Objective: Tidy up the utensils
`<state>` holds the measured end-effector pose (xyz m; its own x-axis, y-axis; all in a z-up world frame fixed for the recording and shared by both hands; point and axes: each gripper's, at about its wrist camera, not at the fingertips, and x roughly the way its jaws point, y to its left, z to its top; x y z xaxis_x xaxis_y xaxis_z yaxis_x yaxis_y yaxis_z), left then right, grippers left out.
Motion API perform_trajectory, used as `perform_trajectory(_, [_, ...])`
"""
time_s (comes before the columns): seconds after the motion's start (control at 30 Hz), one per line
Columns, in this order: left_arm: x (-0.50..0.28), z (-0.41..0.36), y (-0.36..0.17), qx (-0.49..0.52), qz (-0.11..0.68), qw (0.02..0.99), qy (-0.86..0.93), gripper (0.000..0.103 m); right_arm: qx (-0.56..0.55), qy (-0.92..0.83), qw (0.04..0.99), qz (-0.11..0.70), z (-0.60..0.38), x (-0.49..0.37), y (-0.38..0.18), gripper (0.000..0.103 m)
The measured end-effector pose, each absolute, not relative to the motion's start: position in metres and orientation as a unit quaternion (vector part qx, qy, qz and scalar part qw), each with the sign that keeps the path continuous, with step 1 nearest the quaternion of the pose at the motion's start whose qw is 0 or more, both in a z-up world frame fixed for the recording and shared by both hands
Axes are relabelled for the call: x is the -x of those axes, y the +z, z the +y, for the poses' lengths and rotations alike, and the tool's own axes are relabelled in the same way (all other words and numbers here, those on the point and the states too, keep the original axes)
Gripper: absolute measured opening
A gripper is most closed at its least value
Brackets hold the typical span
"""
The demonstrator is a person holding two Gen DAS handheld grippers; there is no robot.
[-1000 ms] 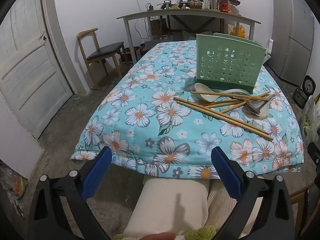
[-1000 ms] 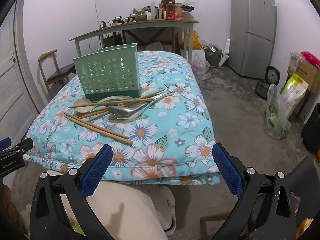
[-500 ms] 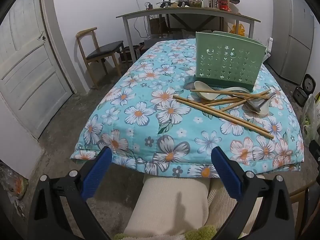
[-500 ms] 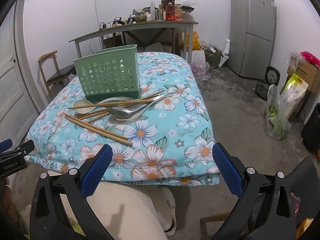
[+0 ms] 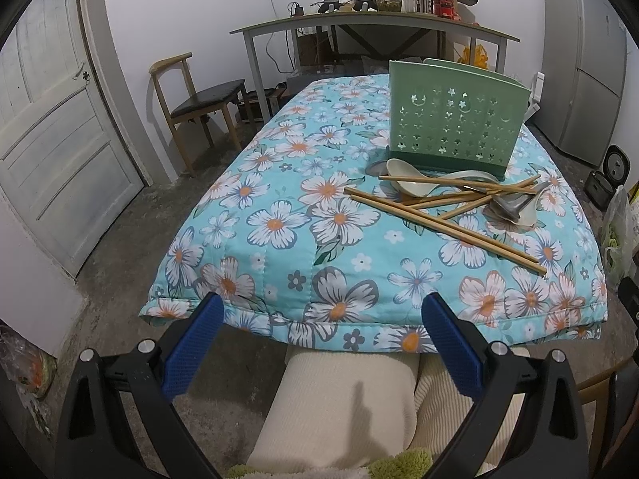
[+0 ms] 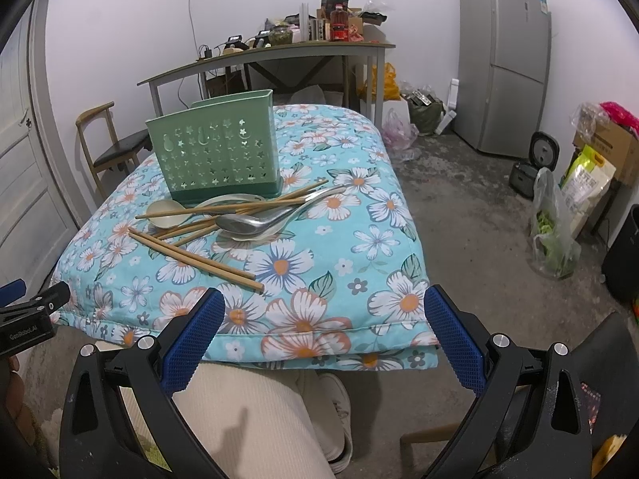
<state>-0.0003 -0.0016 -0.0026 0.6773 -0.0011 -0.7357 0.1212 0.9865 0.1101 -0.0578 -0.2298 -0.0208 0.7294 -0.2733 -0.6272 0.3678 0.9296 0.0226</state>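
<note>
Ahead of both our spread, empty grippers, left gripper (image 5: 319,343) and right gripper (image 6: 323,327), the nearest chopsticks (image 6: 195,257) are lying crosswise, nearer the right.

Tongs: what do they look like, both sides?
Both alike: left tongs and right tongs have black plastic frames with silver screws and blue textured pads. White "GenRobot.AI" lettering marks the left unit's body in the right wrist view. The person wears cream ribbed trousers.
</note>
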Motion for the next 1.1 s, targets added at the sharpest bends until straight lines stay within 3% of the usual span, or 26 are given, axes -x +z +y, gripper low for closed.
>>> perform_trajectory(1.1, [0.0,-0.0005,-0.0046,-0.075,0.403,0.912,-0.032,0.097,-0.078,-0.17,0.928,0.323,-0.2303,0.0568,-0.0198,0.095])
